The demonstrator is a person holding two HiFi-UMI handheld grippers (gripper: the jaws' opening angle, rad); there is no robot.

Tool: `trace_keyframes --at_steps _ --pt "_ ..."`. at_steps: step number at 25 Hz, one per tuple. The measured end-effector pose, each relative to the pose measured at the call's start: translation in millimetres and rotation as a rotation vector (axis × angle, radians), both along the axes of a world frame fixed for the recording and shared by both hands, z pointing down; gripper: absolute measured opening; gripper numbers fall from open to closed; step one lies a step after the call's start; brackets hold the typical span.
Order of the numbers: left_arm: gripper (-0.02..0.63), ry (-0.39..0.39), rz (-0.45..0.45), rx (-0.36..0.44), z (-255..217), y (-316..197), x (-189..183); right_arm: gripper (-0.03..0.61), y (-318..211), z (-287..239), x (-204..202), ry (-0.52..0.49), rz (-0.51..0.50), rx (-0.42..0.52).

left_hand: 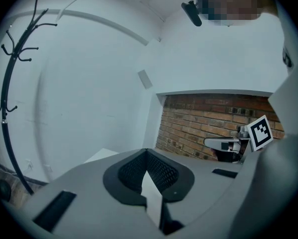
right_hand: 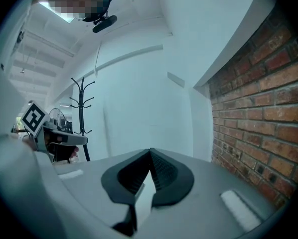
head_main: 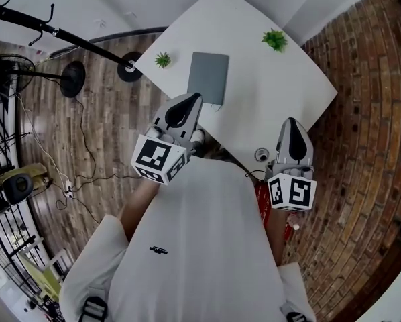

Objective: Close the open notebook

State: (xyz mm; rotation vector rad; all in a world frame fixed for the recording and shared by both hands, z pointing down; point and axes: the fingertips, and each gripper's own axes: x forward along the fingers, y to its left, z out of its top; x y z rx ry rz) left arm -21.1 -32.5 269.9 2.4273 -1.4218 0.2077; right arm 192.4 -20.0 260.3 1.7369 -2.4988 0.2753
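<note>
The notebook [head_main: 208, 78] lies flat on the white table [head_main: 281, 92] with its grey cover shut (no open pages show). It sits just ahead of the left gripper [head_main: 194, 99], beyond that gripper's tips and clear of them; from the right gripper [head_main: 292, 125] it lies ahead and well off to the left. Its long axis runs away from the left gripper, roughly along the line in which those jaws point; its near short edge faces the tips and its far short edge faces the wall beyond the table. The head view does not show which long side carries the spine.

The left gripper's jaws are pressed together at the tips with nothing between them; the right gripper's jaws meet in the same way, empty. Both grippers are at the table's near edge, well apart from each other. A small plant [head_main: 163, 60] stands ahead and to the left of the left gripper, near the notebook's far corner; a second plant [head_main: 275, 40] stands far ahead of the right gripper.
</note>
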Motion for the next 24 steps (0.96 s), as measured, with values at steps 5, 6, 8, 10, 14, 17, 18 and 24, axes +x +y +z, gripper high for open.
trace_keyframes --at_steps 5,6,8,10,14,17,18,24 --pt "0.005 0.005 -0.003 0.002 -1 1 2 0.005 0 2 -3 0.018 -0.006 -0.008" --pt "0.005 0.005 -0.002 0.001 0 1 2 0.005 -1 3 -3 0.018 -0.006 -0.008" --pt "0.005 0.004 -0.001 -0.002 1 2 2 0.005 0 3 -3 0.017 -0.008 -0.008" --pt "0.005 0.004 -0.002 -0.003 1 3 2 0.005 0 2 -3 0.019 -0.008 -0.006" --pt "0.005 0.005 -0.004 0.0 0 5 4 0.005 2 0 -4 0.018 -0.015 0.001" --pt "0.005 0.006 -0.004 0.0 -1 7 3 0.005 3 0 -6 0.026 -0.022 0.001" --pt "0.005 0.005 -0.004 0.0 -1 7 2 0.005 3 -1 -7 0.025 -0.02 0.0" --pt "0.005 0.001 -0.003 -0.002 0 10 4 0.005 6 0 -6 0.024 -0.022 0.001"
